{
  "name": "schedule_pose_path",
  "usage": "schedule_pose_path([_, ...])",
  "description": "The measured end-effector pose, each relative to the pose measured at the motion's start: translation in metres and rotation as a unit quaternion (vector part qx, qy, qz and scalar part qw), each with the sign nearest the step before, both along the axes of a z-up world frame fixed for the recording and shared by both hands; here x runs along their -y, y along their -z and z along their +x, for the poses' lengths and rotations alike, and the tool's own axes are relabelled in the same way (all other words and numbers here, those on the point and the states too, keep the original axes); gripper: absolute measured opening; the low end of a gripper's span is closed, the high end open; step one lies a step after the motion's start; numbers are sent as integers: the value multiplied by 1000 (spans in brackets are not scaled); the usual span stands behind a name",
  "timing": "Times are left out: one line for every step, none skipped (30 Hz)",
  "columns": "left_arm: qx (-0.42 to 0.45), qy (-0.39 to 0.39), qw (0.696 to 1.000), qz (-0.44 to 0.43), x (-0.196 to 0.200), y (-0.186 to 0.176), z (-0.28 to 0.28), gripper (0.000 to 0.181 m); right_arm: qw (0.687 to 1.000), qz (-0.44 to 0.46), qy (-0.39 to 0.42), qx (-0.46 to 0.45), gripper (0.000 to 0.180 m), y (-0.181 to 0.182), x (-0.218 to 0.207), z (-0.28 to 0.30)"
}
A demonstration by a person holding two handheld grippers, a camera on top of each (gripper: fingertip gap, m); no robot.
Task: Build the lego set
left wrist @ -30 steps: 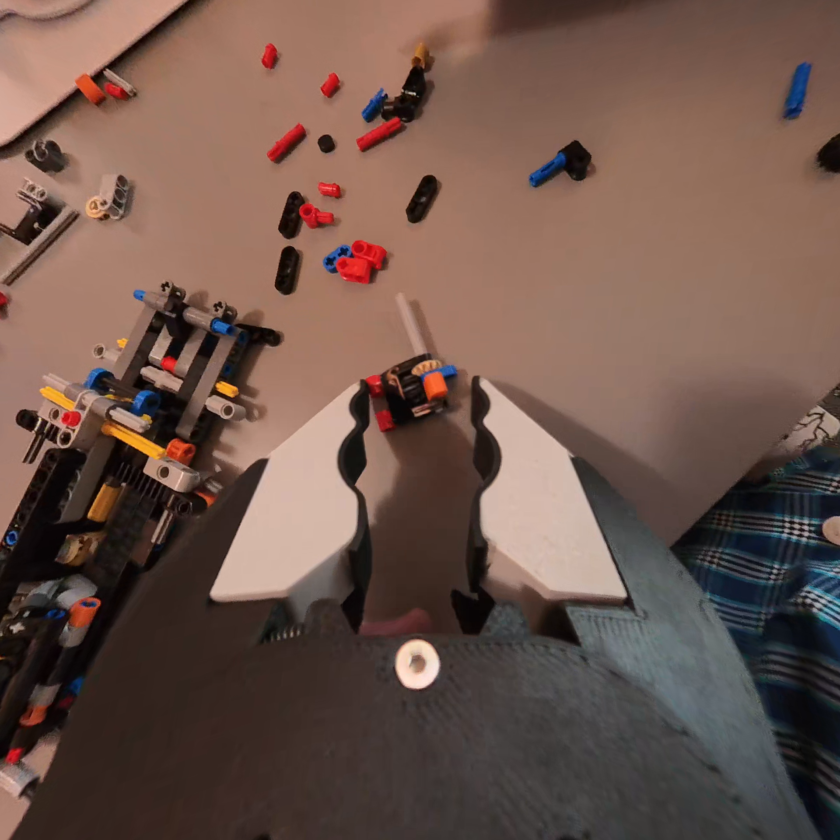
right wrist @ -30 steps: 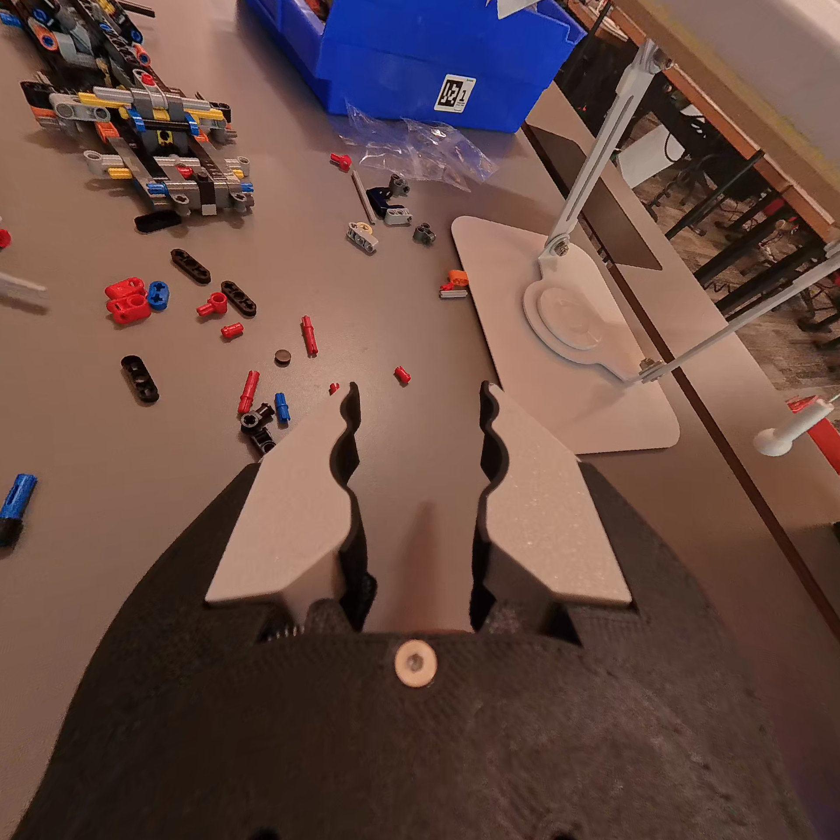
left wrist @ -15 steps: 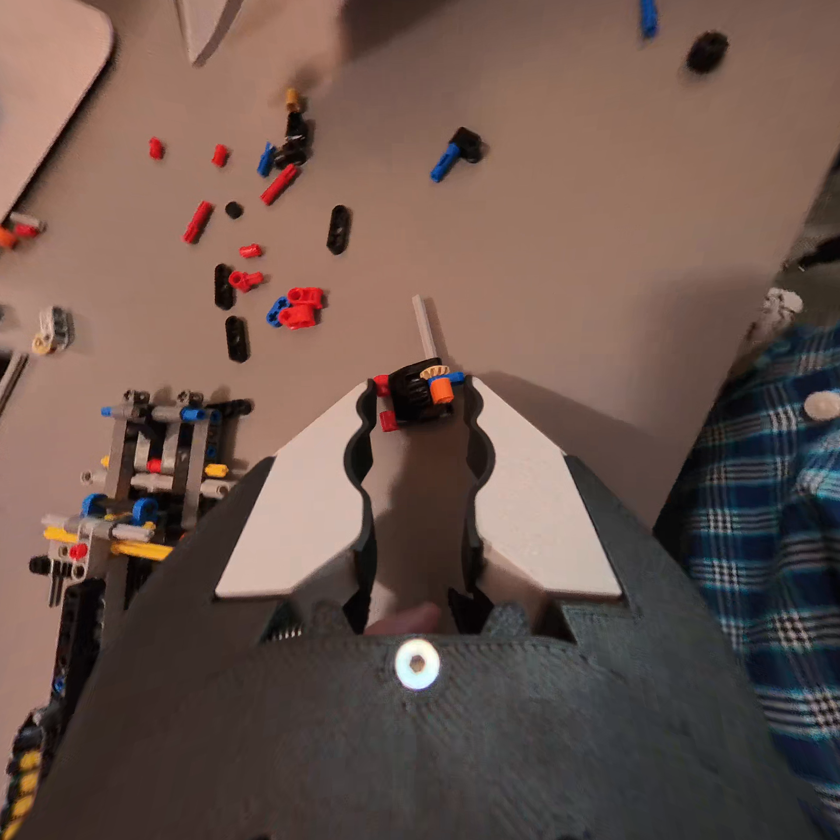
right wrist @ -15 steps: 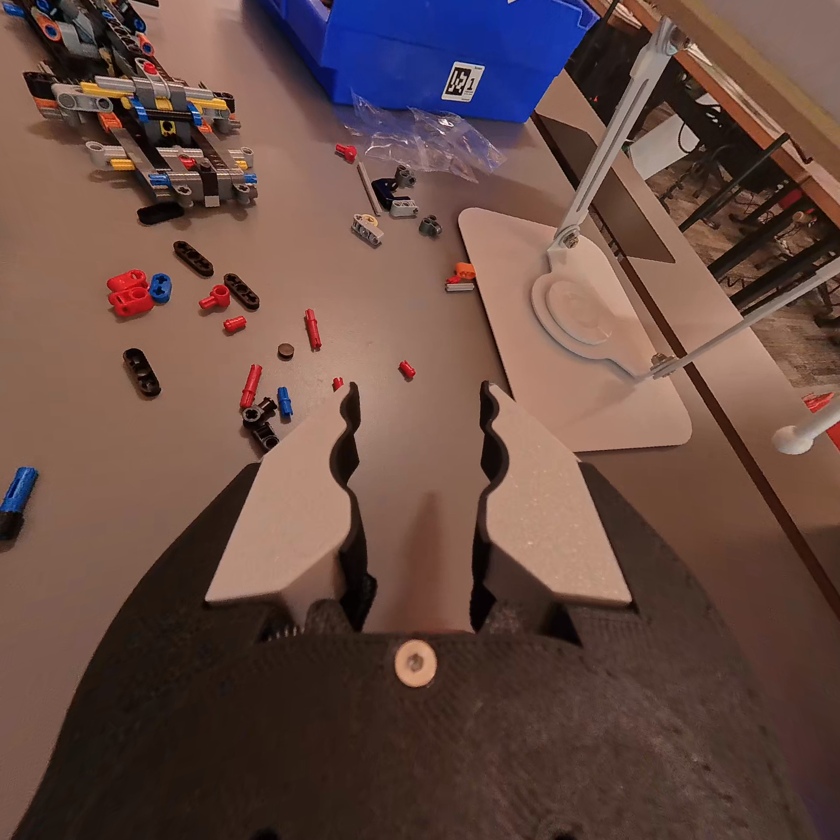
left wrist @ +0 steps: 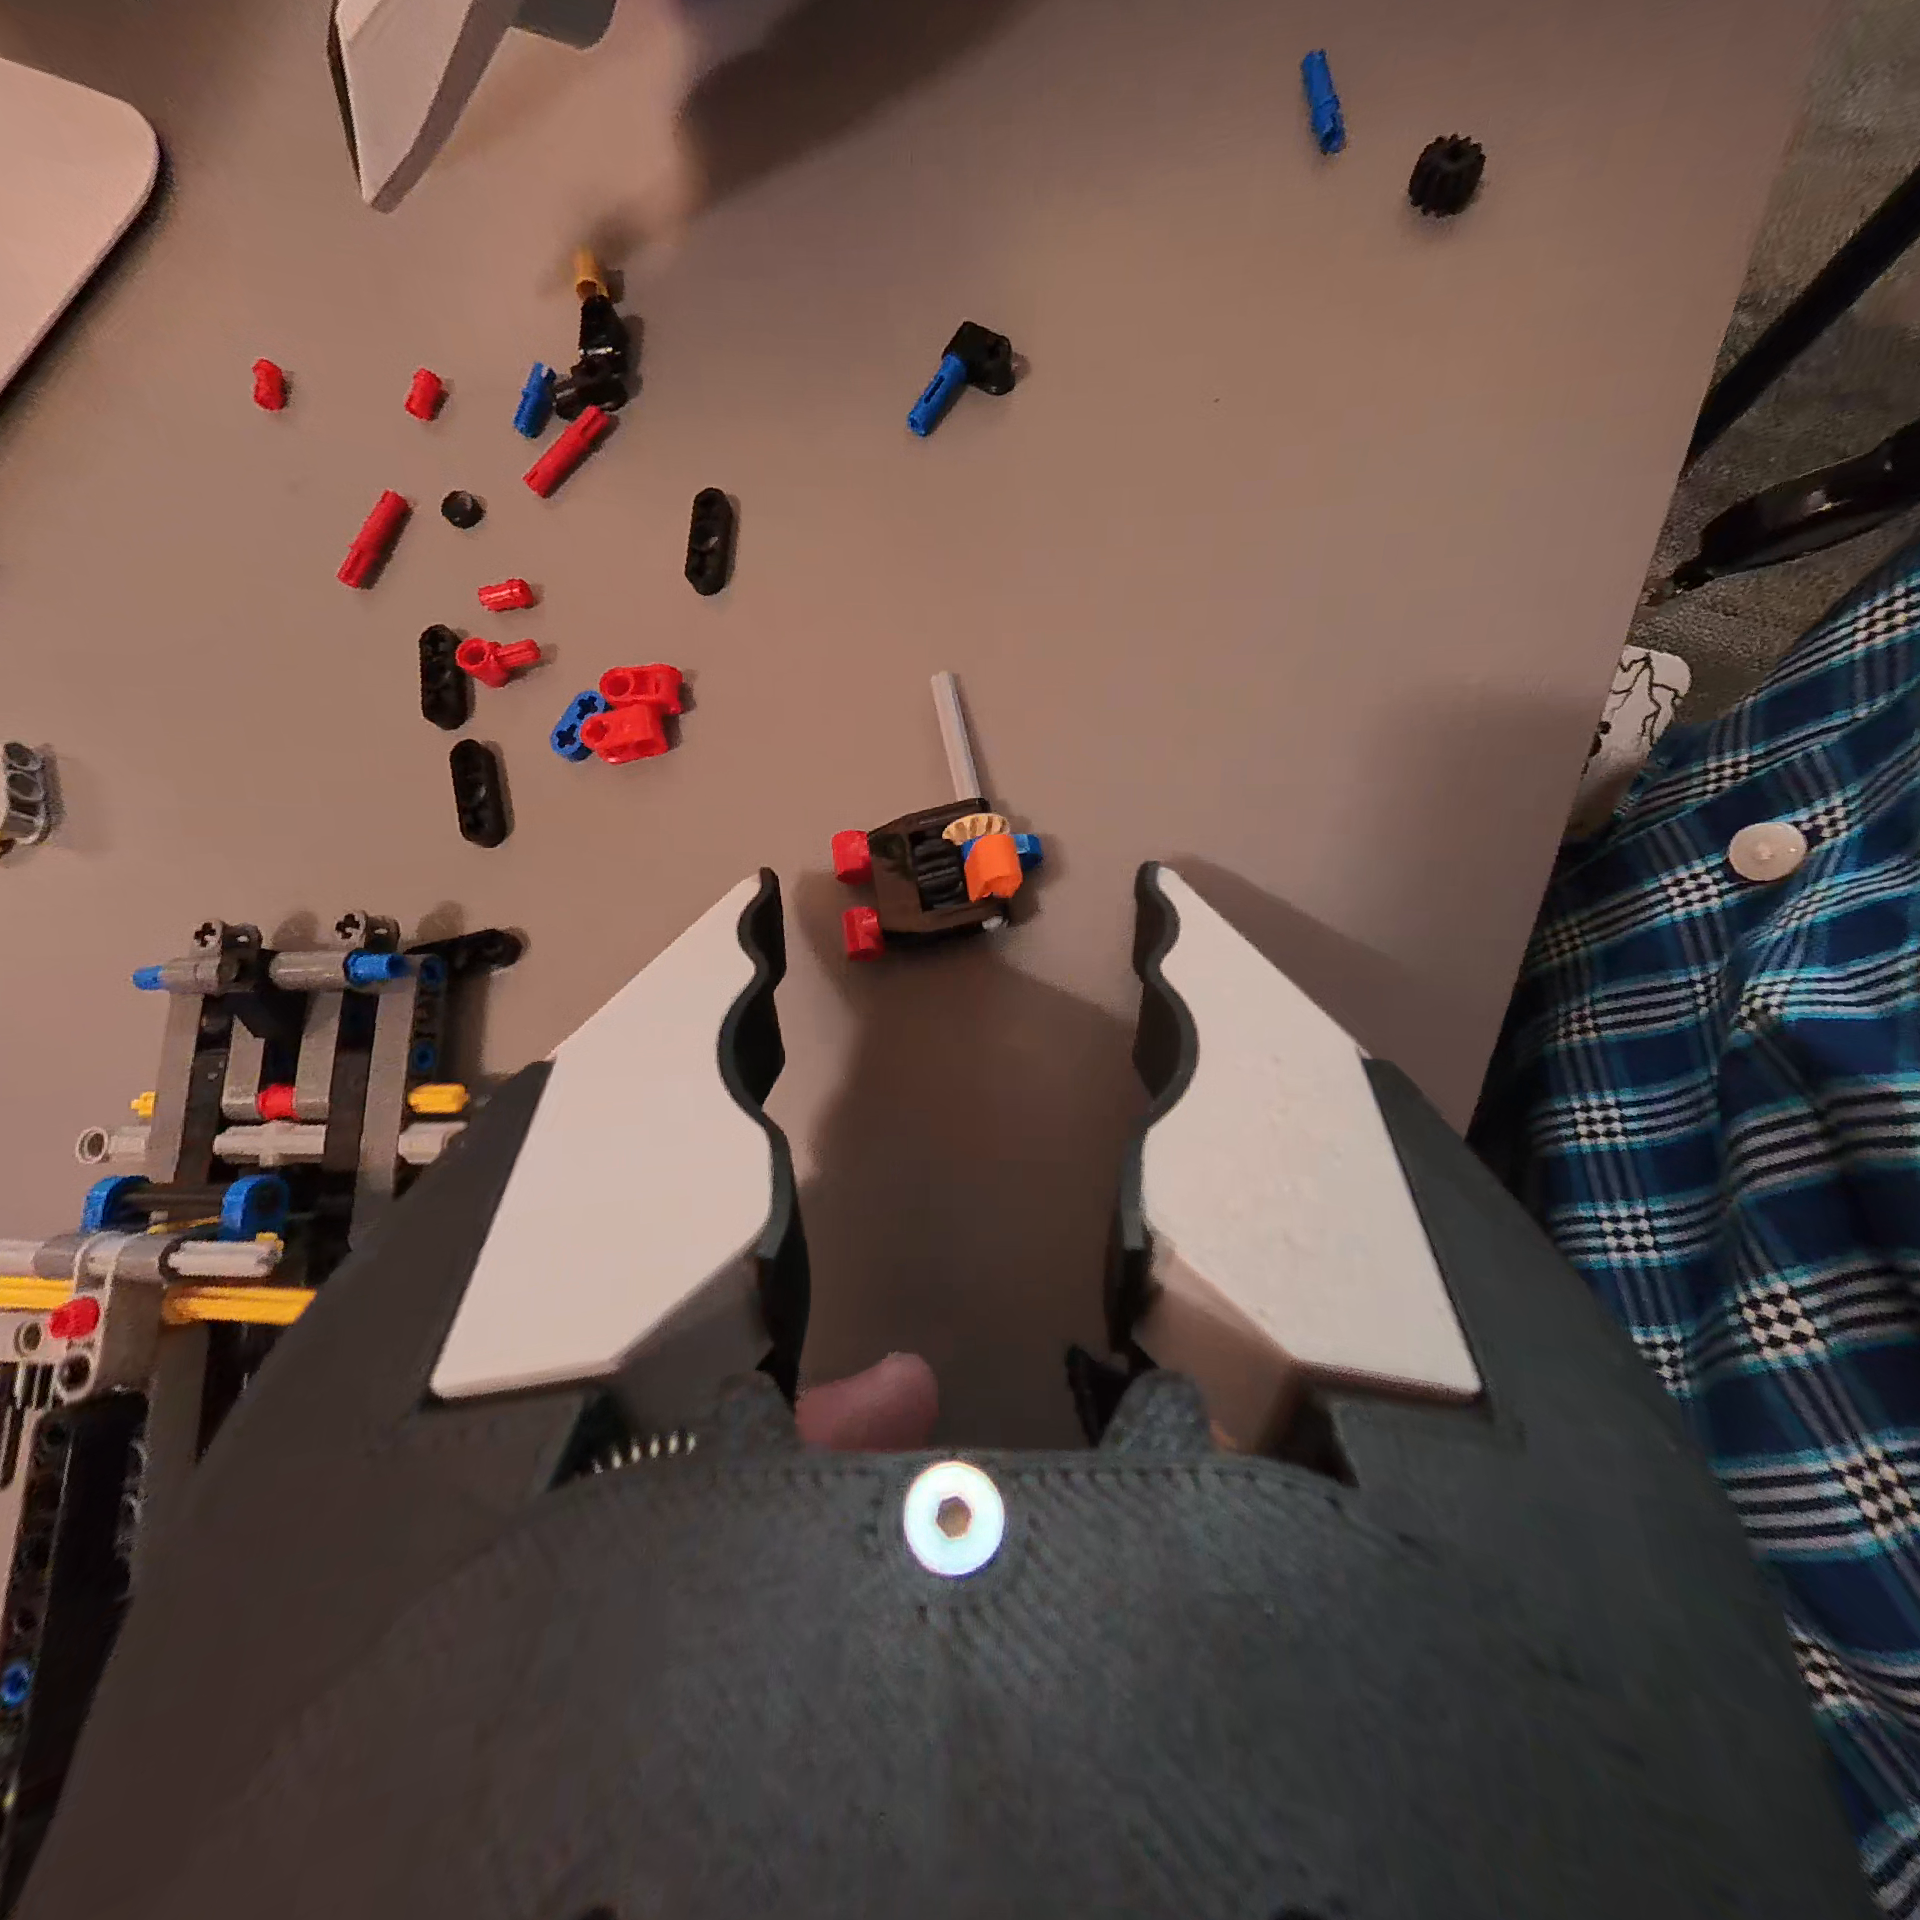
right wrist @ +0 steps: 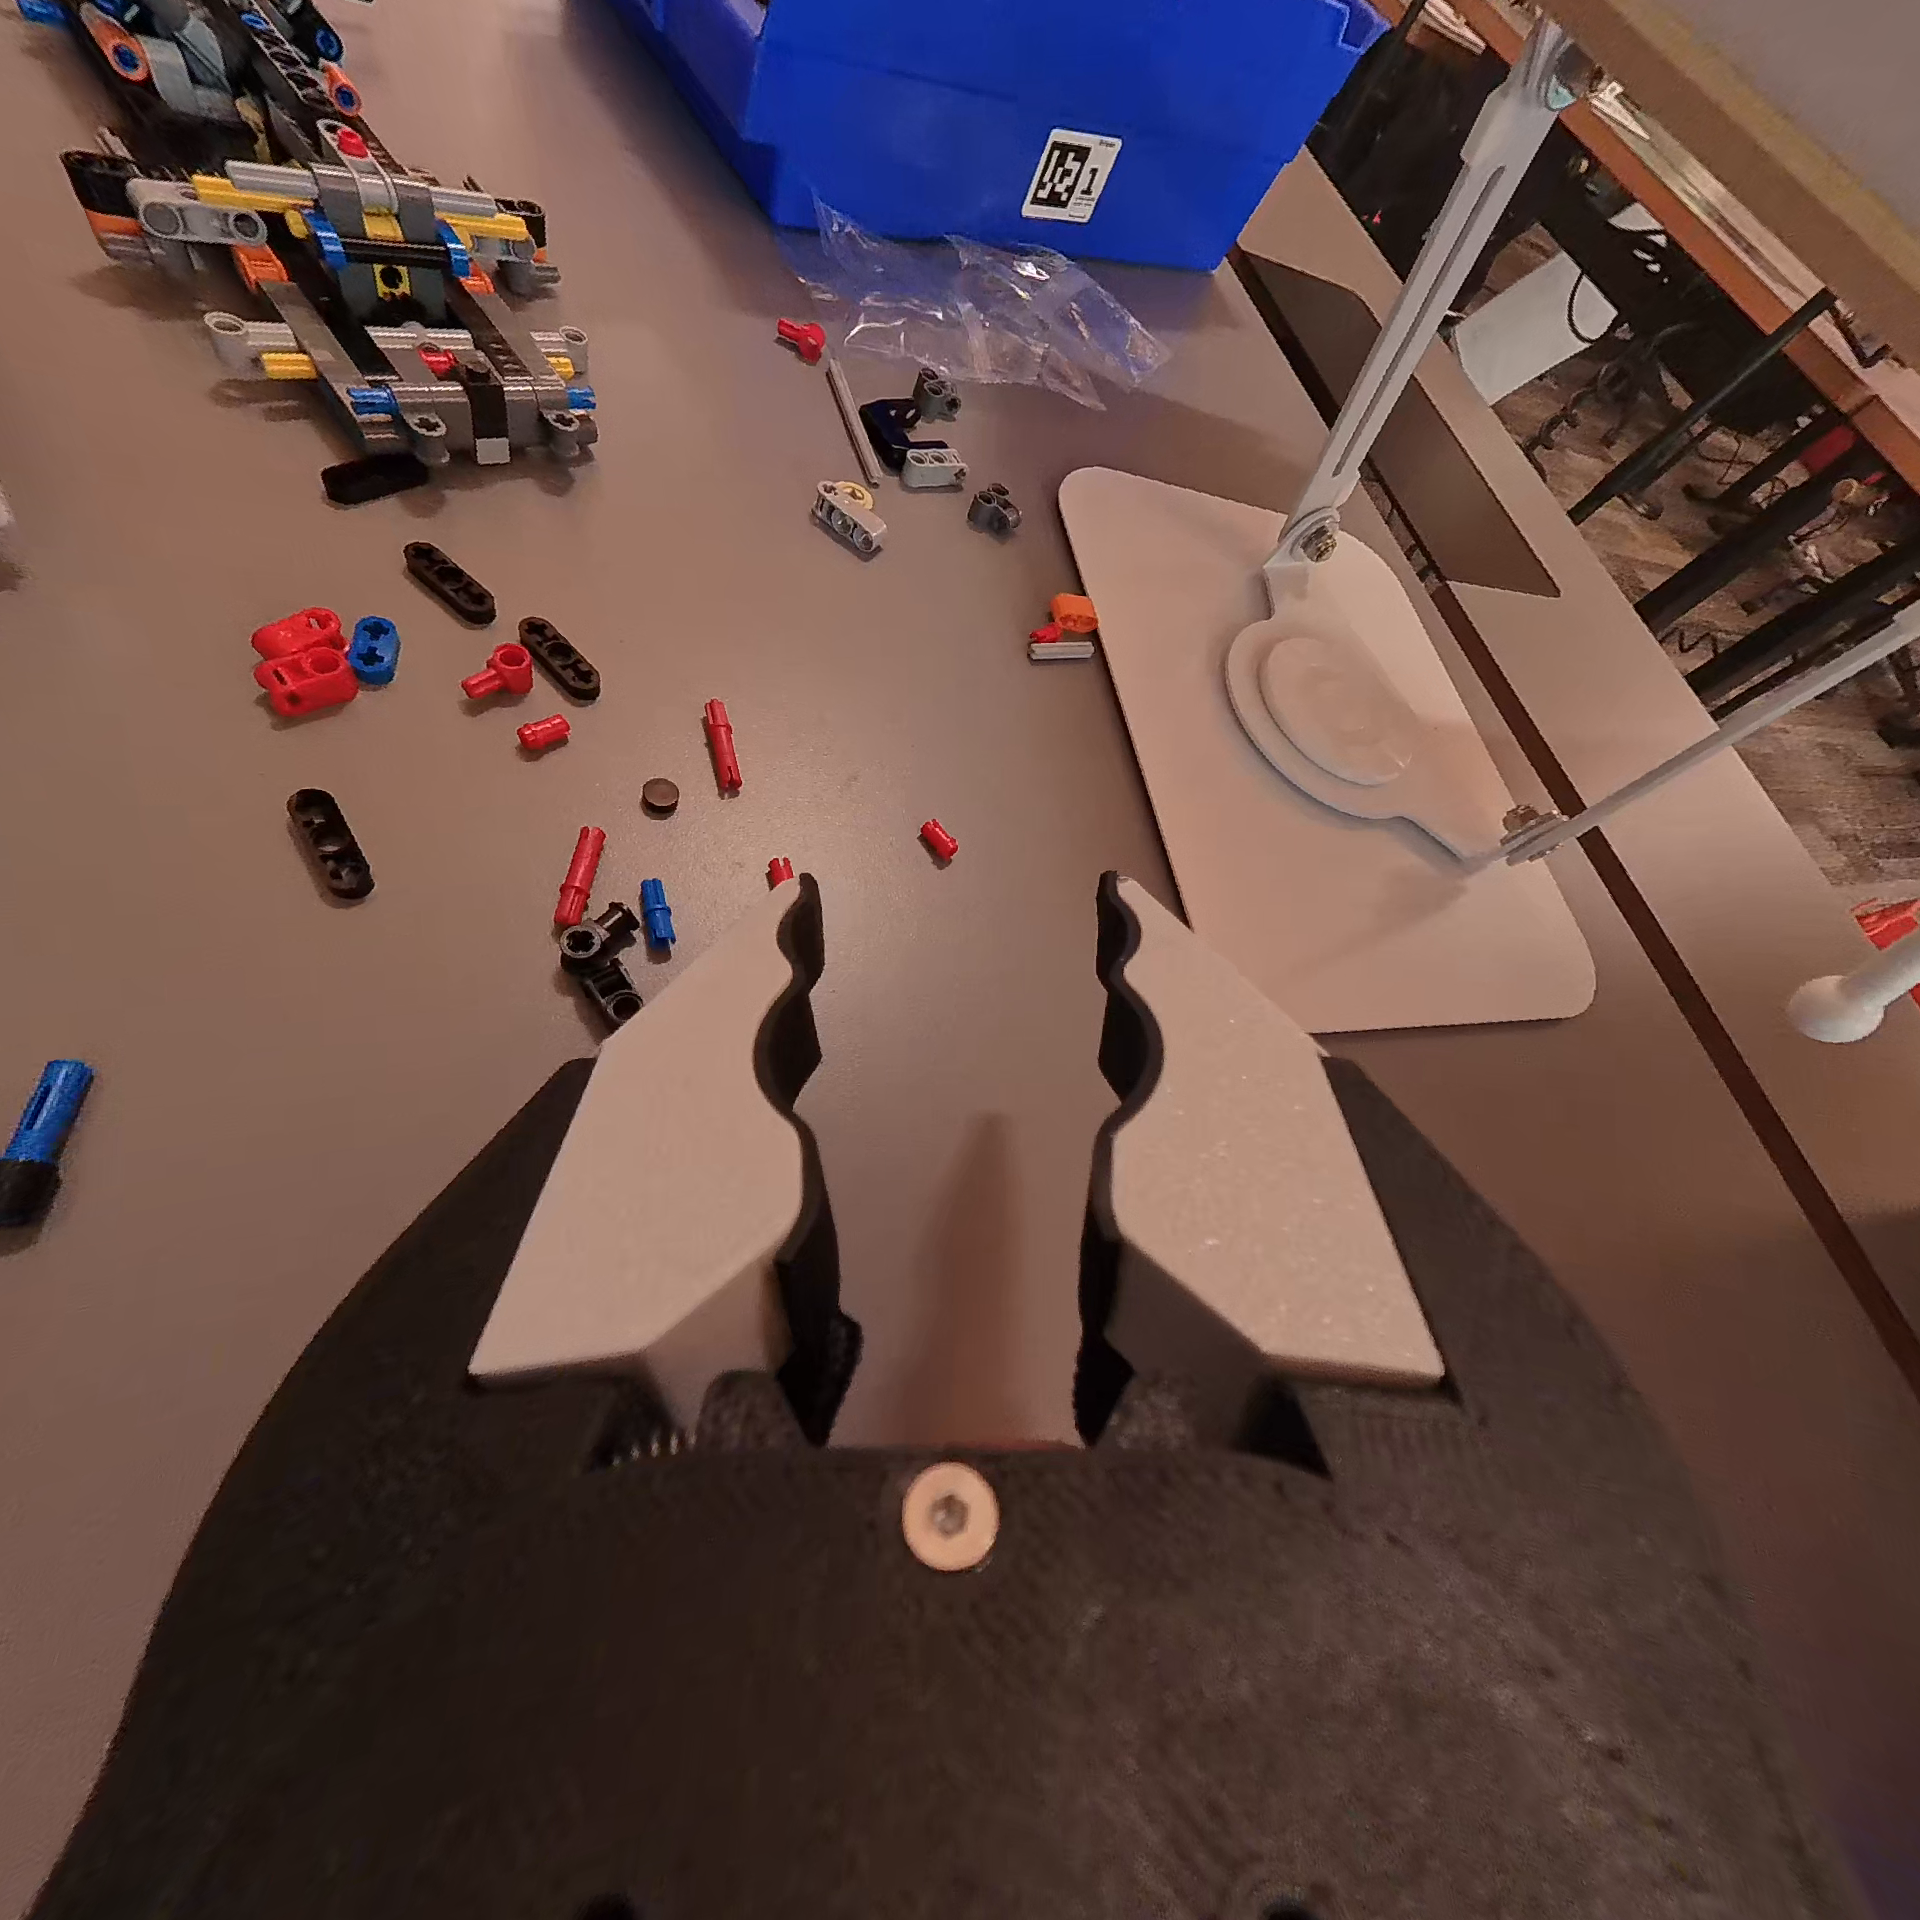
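Now spread wide and backed off, left gripper [left wrist: 956,883] with gear sub-assembly [left wrist: 935,873] freed on the table [left wrist: 1299,540] just ahead; right gripper [right wrist: 956,894] also agape, empty; light, rigid, probably best pinched across the black housing, not the thin grey axle [left wrist: 956,743].

My left hand-held gripper [left wrist: 956,883] had a dark textured body, pale grey fingers [left wrist: 644,1143] with wavy black pads and one silver screw [left wrist: 953,1519]. My right hand-held gripper [right wrist: 956,894] matched it. I wore a blue plaid shirt [left wrist: 1745,1091].
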State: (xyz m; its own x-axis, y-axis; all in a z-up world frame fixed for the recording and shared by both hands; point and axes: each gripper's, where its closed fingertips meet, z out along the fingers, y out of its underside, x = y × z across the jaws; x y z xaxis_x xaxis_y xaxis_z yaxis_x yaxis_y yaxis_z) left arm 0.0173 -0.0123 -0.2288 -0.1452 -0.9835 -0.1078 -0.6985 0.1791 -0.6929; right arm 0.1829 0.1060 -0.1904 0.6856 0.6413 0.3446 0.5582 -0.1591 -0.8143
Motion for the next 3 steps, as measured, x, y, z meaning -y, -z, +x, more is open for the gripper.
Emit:
schedule_pose_path([2, -12, 1000, 0, -3, 0, -1, 67, 1000, 0, 0, 0, 51, 0, 0, 0])
schedule_pose_path([4, -19, 1000, -4, -5, 0, -2, 67, 1000, 1, 0, 0, 51, 0, 0, 0])
schedule_pose_path([10, -17, 1000, -11, -4, -1, -3, 67, 1000, 1, 0, 1, 51, 0, 0, 0])
